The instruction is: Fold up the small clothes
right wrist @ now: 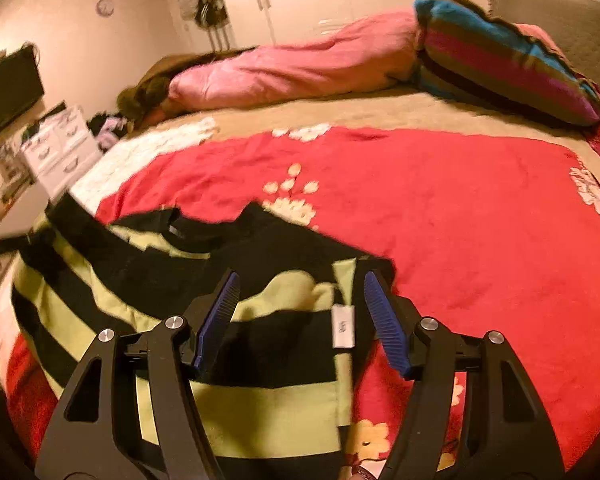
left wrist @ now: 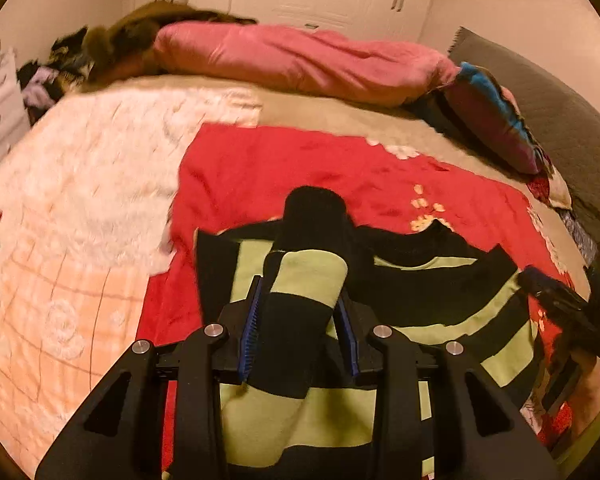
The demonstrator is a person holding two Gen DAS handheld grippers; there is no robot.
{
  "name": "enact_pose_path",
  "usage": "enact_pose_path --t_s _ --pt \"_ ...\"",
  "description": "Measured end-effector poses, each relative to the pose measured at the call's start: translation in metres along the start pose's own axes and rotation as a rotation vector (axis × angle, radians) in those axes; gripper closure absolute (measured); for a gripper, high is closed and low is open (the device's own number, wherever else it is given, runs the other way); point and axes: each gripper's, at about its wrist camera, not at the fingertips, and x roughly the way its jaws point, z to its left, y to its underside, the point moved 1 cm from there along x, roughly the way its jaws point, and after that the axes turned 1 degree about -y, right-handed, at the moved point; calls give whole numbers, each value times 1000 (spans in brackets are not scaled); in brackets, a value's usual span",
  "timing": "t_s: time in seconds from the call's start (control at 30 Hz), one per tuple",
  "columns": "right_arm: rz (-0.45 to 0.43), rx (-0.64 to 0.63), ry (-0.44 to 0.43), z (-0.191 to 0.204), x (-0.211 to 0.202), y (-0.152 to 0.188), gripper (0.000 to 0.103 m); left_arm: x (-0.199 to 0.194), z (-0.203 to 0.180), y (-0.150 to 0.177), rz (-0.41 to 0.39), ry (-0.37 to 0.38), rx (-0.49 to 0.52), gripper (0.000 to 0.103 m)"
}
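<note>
A small sweater with black and lime-green stripes [left wrist: 440, 308] lies on a red flowered blanket [left wrist: 300, 168] on the bed. My left gripper [left wrist: 300, 300] is shut on one striped sleeve [left wrist: 308, 276], which sticks up between the blue pads, its black cuff pointing away. In the right wrist view the sweater [right wrist: 100, 280] spreads to the left. My right gripper [right wrist: 300, 300] is open and empty, its jaws wide apart just above the sweater's right edge and its white label [right wrist: 344, 326]. The right gripper [left wrist: 560, 308] also shows at the right edge of the left wrist view.
A pink duvet [left wrist: 300, 60] lies rolled along the far side of the bed. A striped pillow [right wrist: 500, 56] leans near the grey headboard [left wrist: 540, 100]. A white fluffy cover [left wrist: 80, 200] spreads to the left. White drawers [right wrist: 60, 148] stand beside the bed, wardrobes behind.
</note>
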Motion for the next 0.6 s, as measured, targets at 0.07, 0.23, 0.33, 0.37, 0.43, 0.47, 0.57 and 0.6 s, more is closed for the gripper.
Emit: enact_pose_path --t_s 0.07,0.23,0.33,0.37,0.43,0.47,0.57,0.6 --pt "35 1 -4 1 9 5 52 6 -2 0 17 -18 19 71" --pt "0 110 6 -12 5 9 90 31 31 7 83 -35 -81 90" --pt "-36 121 36 -15 0 8 88 32 53 11 82 -34 -151 91" --pt "-20 113 43 -14 3 8 77 32 57 12 79 -43 -155 91" --pt "-5 129 38 -17 4 10 63 31 59 14 73 -53 -158 91" --pt "-8 151 18 -19 3 10 61 30 60 14 70 -46 -164 91" --pt "-41 202 -39 -28 -7 6 56 26 63 15 50 -16 -187 90" --pt "-51 205 -39 -31 -10 4 54 23 63 14 43 -11 -185 88"
